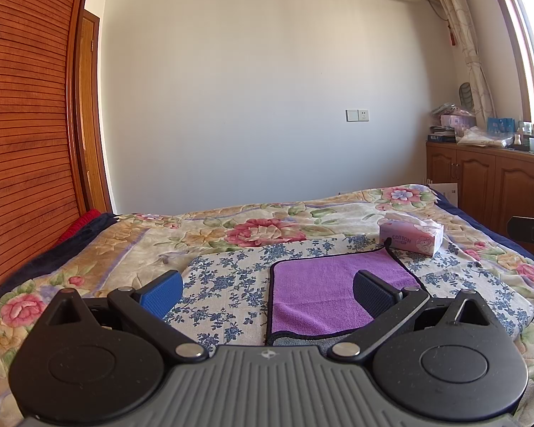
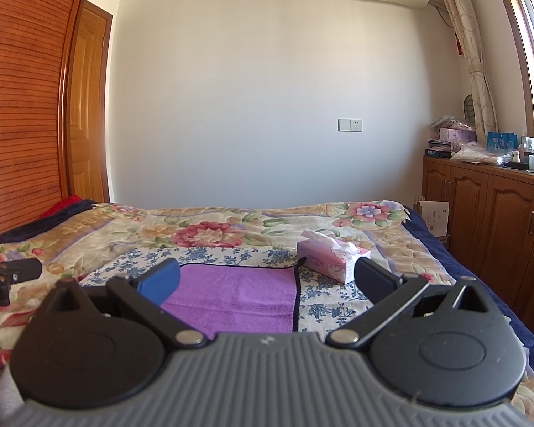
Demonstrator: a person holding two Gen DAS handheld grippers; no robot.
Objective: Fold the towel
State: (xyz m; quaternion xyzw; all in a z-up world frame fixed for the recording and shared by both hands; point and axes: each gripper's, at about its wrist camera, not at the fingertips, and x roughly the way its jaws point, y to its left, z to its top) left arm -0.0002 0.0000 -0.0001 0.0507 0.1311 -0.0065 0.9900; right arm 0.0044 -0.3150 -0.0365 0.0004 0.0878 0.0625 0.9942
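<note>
A purple towel [image 1: 320,291] with a dark border lies flat on a blue-flowered cloth [image 1: 231,284] on the bed; its near edge shows a grey underside. My left gripper [image 1: 267,291] is open and empty, just in front of the towel's near left part. In the right wrist view the towel [image 2: 238,299] lies between the fingers of my right gripper [image 2: 267,284], which is open and empty, above the towel's near edge.
A pink tissue box [image 1: 411,236] stands past the towel's far right corner, also in the right wrist view [image 2: 331,259]. The bed has a floral blanket [image 1: 124,249]. A wooden wardrobe [image 1: 25,124] stands left, wooden cabinets [image 2: 498,220] right.
</note>
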